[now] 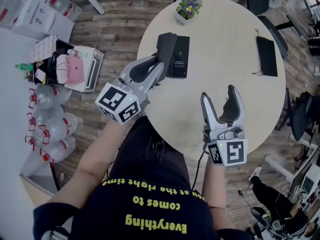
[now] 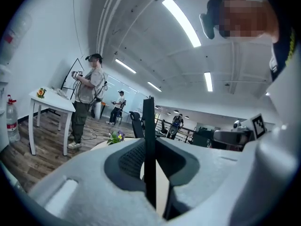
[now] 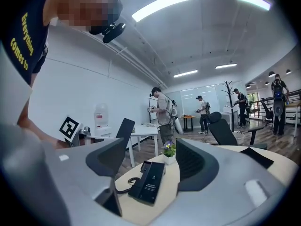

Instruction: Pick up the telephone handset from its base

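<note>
Black handset (image 1: 166, 45), seemingly clear of base (image 1: 179, 59)

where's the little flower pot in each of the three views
Head view: the flower pot is at top centre, on the far edge of the round table.
Left gripper view: the flower pot peeks over the jaws, left of centre.
Right gripper view: the flower pot is mid-frame between the open jaws, behind the phone base.
Shared landmark: the round table it stands on.
</note>
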